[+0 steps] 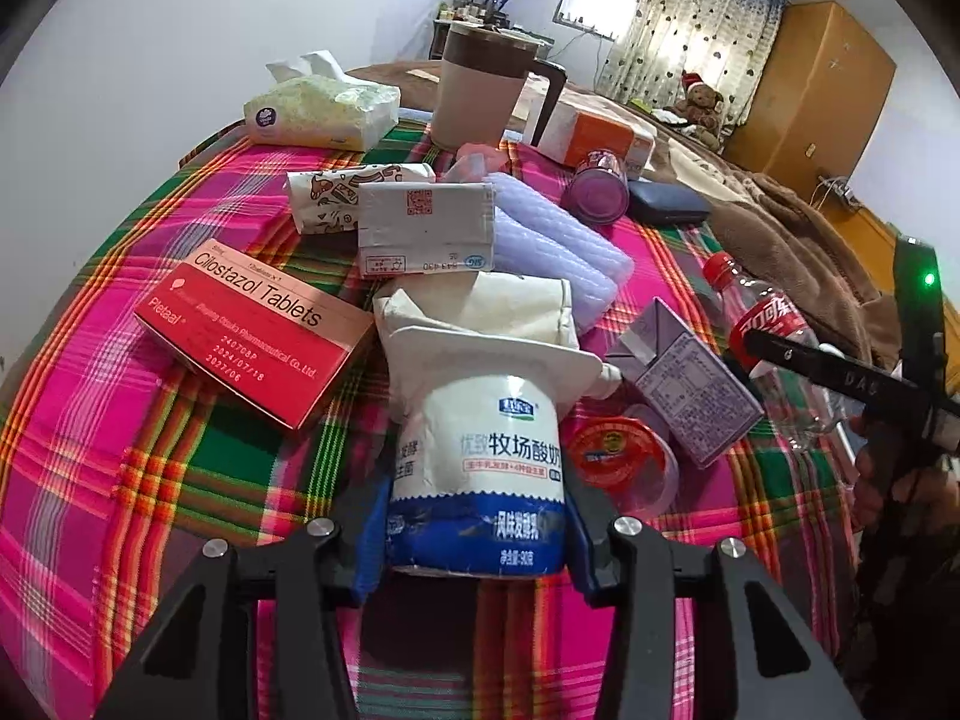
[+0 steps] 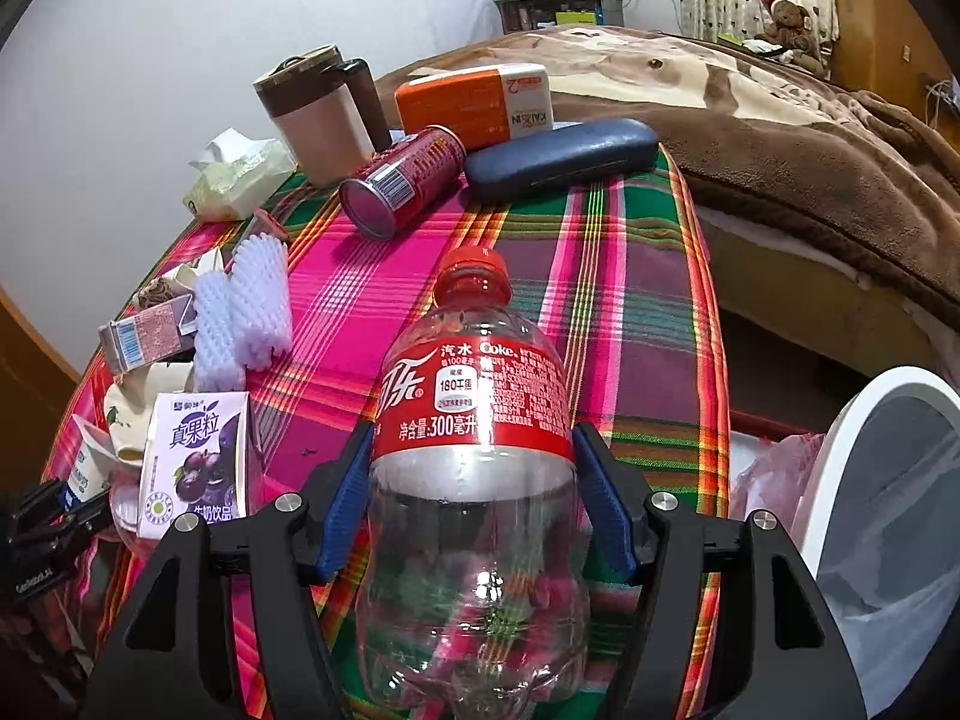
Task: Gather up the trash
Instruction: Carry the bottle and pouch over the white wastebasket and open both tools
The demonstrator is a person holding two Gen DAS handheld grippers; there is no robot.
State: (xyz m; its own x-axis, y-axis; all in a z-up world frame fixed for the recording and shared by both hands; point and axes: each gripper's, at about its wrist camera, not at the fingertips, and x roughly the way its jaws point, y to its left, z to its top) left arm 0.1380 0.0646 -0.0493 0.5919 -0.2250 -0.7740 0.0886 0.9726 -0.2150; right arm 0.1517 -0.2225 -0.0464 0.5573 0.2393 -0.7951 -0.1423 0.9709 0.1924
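On the plaid-covered worktop (image 1: pixel 120 480), my left gripper (image 1: pixel 474 546) has its blue pads pressed against both sides of a white and blue yogurt cup (image 1: pixel 480 468), whose peeled foil lid sticks up at the far end. Just left of it lies a red Cilostazol tablets box (image 1: pixel 252 330), and beyond it a grey carton (image 1: pixel 426 228) rests on lilac foam netting (image 1: pixel 558 246). To the right sit a purple drink carton (image 1: pixel 684 378) and a small red-lidded plastic tub (image 1: pixel 624 462). My right gripper (image 2: pixel 474 498) is closed around an empty Coke bottle (image 2: pixel 474 420) with a red cap, its pads on the label band; the bottle points away from me over the cloth, and I cannot tell whether it touches the cloth. Farther back on the worktop lie a red can (image 2: pixel 402 180) on its side, a dark blue glasses case (image 2: pixel 558 159), an orange and white box (image 2: pixel 474 99) and a brown and beige kettle (image 2: pixel 318 114). At the right edge of my right view stands a white bin (image 2: pixel 882 516) lined with a clear bag, beside the worktop and near the bed's brown blanket (image 2: pixel 780 138).
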